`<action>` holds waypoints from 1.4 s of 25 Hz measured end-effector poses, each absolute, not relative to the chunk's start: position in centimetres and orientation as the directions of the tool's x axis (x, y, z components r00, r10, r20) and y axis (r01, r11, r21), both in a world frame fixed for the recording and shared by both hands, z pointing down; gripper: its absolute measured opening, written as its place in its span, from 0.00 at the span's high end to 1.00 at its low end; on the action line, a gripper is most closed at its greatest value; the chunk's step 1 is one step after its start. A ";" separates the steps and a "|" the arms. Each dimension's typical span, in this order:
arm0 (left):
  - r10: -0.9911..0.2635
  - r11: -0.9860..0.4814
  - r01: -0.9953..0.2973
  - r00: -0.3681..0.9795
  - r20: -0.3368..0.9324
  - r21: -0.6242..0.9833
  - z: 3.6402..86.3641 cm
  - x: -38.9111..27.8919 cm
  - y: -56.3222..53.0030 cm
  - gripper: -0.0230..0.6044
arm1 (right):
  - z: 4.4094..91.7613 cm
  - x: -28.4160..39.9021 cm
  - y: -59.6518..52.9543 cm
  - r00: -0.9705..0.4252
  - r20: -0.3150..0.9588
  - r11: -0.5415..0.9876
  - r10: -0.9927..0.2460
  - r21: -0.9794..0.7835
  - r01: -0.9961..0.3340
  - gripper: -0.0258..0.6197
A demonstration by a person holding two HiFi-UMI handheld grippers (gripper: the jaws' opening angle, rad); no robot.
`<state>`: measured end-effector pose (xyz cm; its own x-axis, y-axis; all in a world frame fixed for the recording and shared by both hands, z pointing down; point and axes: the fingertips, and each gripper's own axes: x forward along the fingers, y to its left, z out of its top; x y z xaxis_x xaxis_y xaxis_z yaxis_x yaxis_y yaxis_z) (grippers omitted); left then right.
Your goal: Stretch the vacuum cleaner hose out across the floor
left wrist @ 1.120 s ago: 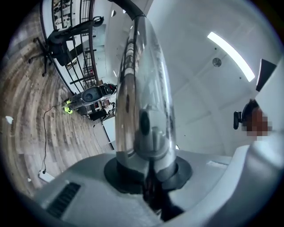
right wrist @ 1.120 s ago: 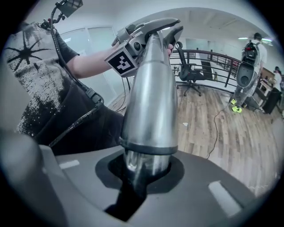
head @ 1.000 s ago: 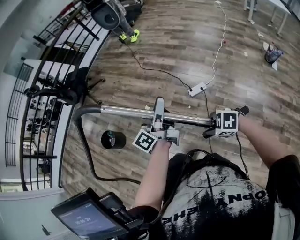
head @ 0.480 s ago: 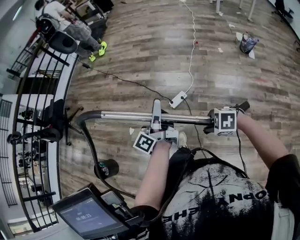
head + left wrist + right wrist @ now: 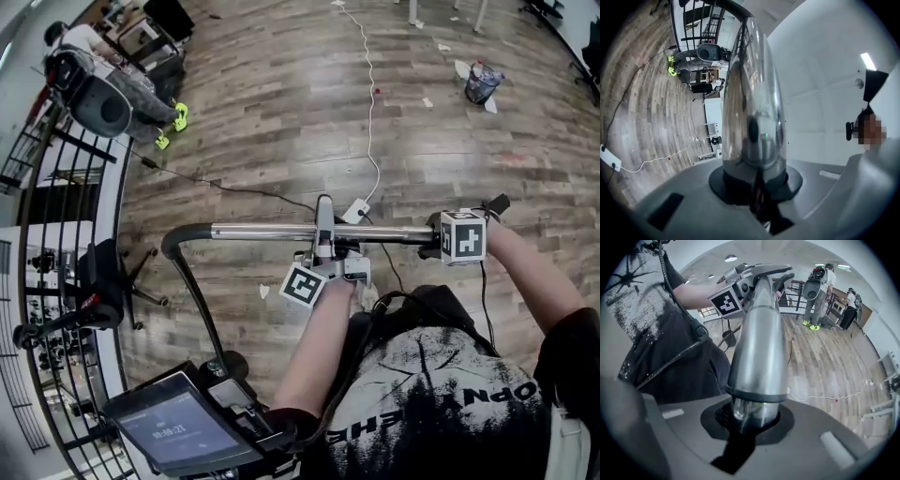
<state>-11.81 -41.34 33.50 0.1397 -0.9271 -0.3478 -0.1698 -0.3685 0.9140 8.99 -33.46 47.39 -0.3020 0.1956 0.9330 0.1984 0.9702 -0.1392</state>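
Above the wooden floor (image 5: pixel 281 112), the metal wand (image 5: pixel 262 232) hangs level in front of the person, its long axis running left to right in the head view. The left gripper (image 5: pixel 324 230) is clamped on it near the middle and the right gripper (image 5: pixel 429 246) on its right end; each gripper view shows the shiny tube pinched between closed jaws. The black hose (image 5: pixel 192 281) leaves the wand's left end, bends down and trails back to a dark round canister (image 5: pixel 228 364) by the person's left side. The hose thus lies left of both grips, with the left gripper nearer. Stretching it likely means carrying the wand on, away from the canister. Against a second ago both grips look unchanged, but the power strip (image 5: pixel 356 208), then well beyond the wand, now sits just behind it, the canister lies farther below the wand, and the hose's visible run is longer
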 end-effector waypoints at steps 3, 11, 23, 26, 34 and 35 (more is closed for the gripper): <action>-0.935 -0.348 -0.143 0.129 -0.331 0.926 34.1 -11.6 -42.9 0.89 | 47.5 9.4 -34.8 -0.292 0.936 0.971 0.196 -0.144 0.192 0.85; -0.953 -0.304 -0.062 0.002 -0.304 0.951 37.0 -12.9 -46.4 0.89 | 48.1 10.3 -40.9 -0.178 0.983 0.974 0.050 -0.008 0.226 0.85; -0.956 -0.211 -0.074 -0.193 -0.221 0.975 41.2 -8.7 -59.6 0.90 | 51.0 15.2 -58.7 -0.163 0.986 0.923 0.018 0.046 0.382 0.84; -0.950 -0.198 -0.080 -0.230 -0.211 0.977 41.7 -7.3 -62.7 0.90 | 51.5 16.8 -62.5 -0.160 0.987 0.912 0.014 0.053 0.408 0.84; -0.941 -0.146 -0.065 -0.298 -0.159 0.987 43.5 -5.6 -68.9 0.90 | 52.4 18.7 -70.0 -0.148 0.989 0.890 0.013 0.056 0.453 0.84; -0.939 -0.143 -0.062 -0.307 -0.155 0.988 43.6 -5.9 -69.6 0.90 | 52.5 18.5 -70.8 -0.146 0.989 0.886 0.011 0.058 0.460 0.84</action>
